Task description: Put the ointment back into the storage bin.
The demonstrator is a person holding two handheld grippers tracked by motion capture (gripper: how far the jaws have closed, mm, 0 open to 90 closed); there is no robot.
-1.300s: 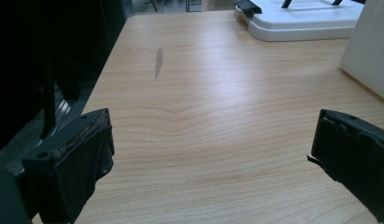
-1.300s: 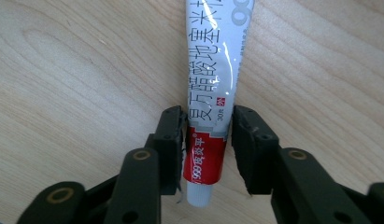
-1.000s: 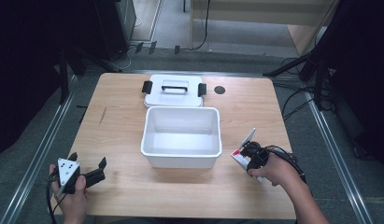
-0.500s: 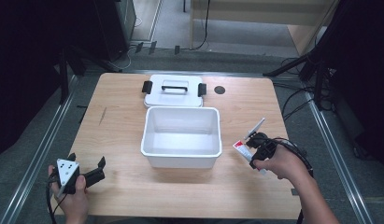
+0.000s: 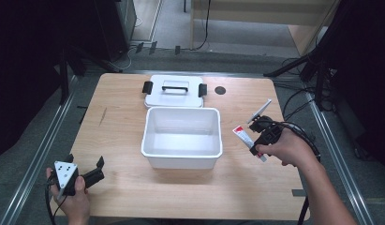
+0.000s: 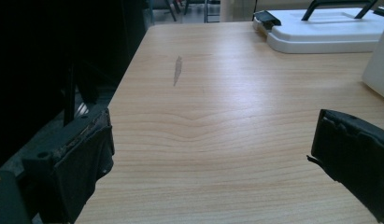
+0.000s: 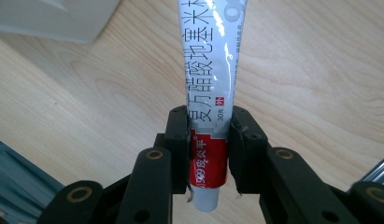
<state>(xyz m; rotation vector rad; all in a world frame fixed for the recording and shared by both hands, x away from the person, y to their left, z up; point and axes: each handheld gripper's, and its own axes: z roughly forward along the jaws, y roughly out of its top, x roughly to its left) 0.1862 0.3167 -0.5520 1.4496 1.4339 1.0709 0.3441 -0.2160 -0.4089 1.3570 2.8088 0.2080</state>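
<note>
My right gripper (image 5: 256,140) (image 7: 209,128) is shut on a white and red ointment tube (image 5: 242,136) (image 7: 213,70), held near its capped end and lifted above the table just right of the white bin (image 5: 181,157). In the right gripper view the tube's printed body runs away from the jaws, over the wood. At the table's near left corner, my left gripper (image 5: 85,161) (image 6: 213,154) is open with bare wood between its jaws. The bin looks empty.
The bin's white lid (image 5: 174,91) (image 6: 320,32), with a black handle and clips, lies flat behind the bin. A small dark hole (image 5: 220,90) marks the tabletop at the back right. Cables and stands sit on the floor to the right.
The right gripper has risen off the table with the tube in its jaws and drifted slightly toward the back. The left gripper has stayed where it was.
</note>
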